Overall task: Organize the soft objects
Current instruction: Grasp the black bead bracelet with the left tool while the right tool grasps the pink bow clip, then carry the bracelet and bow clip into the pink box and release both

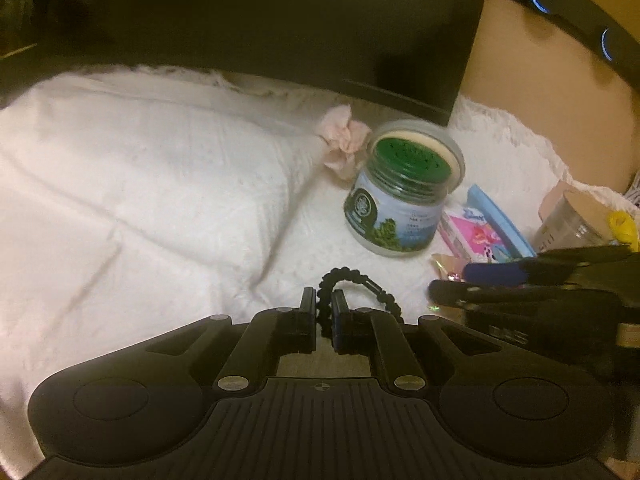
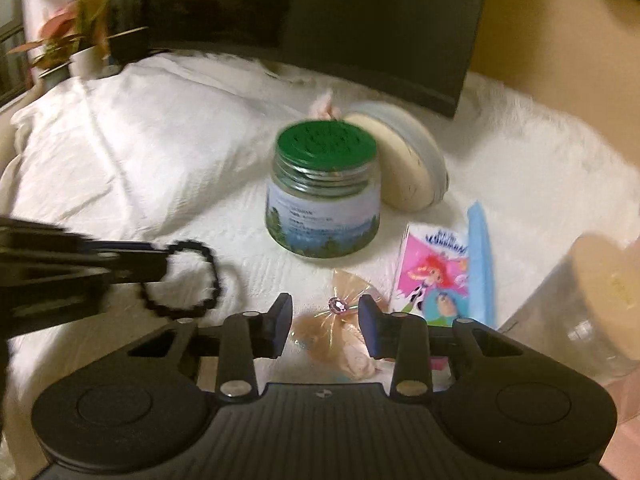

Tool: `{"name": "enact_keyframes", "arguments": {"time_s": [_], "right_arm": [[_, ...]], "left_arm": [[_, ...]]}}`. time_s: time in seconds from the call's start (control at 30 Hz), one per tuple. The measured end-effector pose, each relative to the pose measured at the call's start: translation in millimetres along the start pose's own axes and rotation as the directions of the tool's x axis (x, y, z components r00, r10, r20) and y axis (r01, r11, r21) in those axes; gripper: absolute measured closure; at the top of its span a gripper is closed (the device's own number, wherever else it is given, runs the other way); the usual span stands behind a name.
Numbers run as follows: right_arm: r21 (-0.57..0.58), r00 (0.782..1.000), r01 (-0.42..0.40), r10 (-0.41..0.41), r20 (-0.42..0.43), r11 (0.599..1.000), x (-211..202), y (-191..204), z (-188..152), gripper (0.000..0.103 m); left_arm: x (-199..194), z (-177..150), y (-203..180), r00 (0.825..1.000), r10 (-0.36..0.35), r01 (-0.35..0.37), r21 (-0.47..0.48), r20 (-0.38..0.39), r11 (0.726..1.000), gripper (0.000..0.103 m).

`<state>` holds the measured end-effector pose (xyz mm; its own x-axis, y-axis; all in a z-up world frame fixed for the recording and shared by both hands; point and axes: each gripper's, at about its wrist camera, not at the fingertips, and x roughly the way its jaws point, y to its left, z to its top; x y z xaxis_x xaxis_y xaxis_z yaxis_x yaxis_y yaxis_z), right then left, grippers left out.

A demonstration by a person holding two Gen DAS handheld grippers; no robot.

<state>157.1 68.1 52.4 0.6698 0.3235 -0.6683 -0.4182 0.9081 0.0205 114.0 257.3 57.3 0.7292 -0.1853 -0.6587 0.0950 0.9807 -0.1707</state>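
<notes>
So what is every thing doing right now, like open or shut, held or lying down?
Left gripper: shut on black hair tie.
Right gripper: open, around the tan bow with a pink gem.
Jar: upright, green cap on.
Outer lid: off, leaning beside jar.
Tissue pack: lying flat.

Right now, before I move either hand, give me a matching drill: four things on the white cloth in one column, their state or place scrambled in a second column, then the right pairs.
Things:
1. black beaded hair tie
2. bow with a pink gem
3. jar with the green cap
4. cartoon tissue pack

States or places:
A. beside a light blue flat piece
B. between the open right gripper fingers, not pinched
C. upright, its loose lid leaning behind
D. clamped in the left gripper

Pairs: 1-D, 2-B, 3-C, 4-A
</notes>
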Motion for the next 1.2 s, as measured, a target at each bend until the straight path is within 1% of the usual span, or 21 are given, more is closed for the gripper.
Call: {"name": "enact_keyframes", "arguments": {"time_s": [0.1,0.17,0.2,0.27,0.33,0.5,0.57,0.67,0.8,0.93,1.07,1.2], "right_arm": [[0.052,0.999,0.042,-0.04,-0.03,0.998,13.4,-2.7,-1.6,0.067],[0.082,0.999,0.033,-0.031,-0.028,0.996,15.0,-6.2,-2.4,0.067],[0.079,0.999,0.031,-0.029,-0.027,0.996,14.6,-6.5,-2.2,0.073],[0.073,1.0,0.008,-0.007,-0.018,0.997,11.7,-8.2,-2.7,0.09],[0.066,1.0,-0.012,0.012,-0.01,0.998,4.4,-10.4,-1.8,0.09],[0.056,0.997,-0.058,0.055,0.059,0.997,-35.3,-16.9,7.1,0.091],[0.058,0.994,-0.069,0.063,0.094,0.996,-55.7,-20.5,13.1,0.091],[0.059,0.983,-0.074,0.063,0.17,0.996,-92.3,-29.3,23.4,0.091],[0.065,0.96,-0.05,0.03,0.28,0.997,-143.9,-50.4,36.2,0.091],[0.088,0.926,0.018,-0.05,0.374,0.996,-192.8,-79.1,42.7,0.091],[0.156,0.892,0.098,-0.156,0.424,0.983,-232.7,-117.1,37.4,0.091],[0.234,0.867,0.17,-0.258,0.426,0.957,-258.0,-155.0,23.3,0.091]], "left_arm": [[-7.0,-1.0,5.2,1.0,0.007,-0.007,-0.005,0.012,1.0,0.093],[-9.1,-2.5,7.3,1.0,0.011,-0.011,-0.013,0.017,1.0,0.093],[-9.6,-3.0,8.3,1.0,0.014,-0.014,-0.016,0.018,1.0,0.093],[-11.9,-1.8,10.5,0.999,0.018,-0.018,-0.022,0.028,1.0,0.093],[-17.6,2.0,10.8,0.998,0.027,-0.026,-0.028,0.052,0.999,0.093],[-29.6,27.5,10.4,0.991,0.04,-0.036,-0.032,0.131,0.999,0.093],[-34.9,42.3,4.8,0.985,0.033,-0.031,-0.014,0.171,0.999,0.093],[-41.0,65.9,-10.5,0.973,0.016,-0.022,0.026,0.231,0.999,0.093],[-46.4,95.5,-39.8,0.954,-0.031,0.01,0.071,0.298,0.997,0.093],[-50.7,117.2,-76.0,0.935,-0.104,0.067,0.119,0.338,0.991,0.093],[-51.0,128.7,-119.4,0.92,-0.189,0.134,0.178,0.342,0.975,0.093],[-44.5,131.4,-166.9,0.905,-0.287,0.216,0.24,0.314,0.946,0.093]]}}
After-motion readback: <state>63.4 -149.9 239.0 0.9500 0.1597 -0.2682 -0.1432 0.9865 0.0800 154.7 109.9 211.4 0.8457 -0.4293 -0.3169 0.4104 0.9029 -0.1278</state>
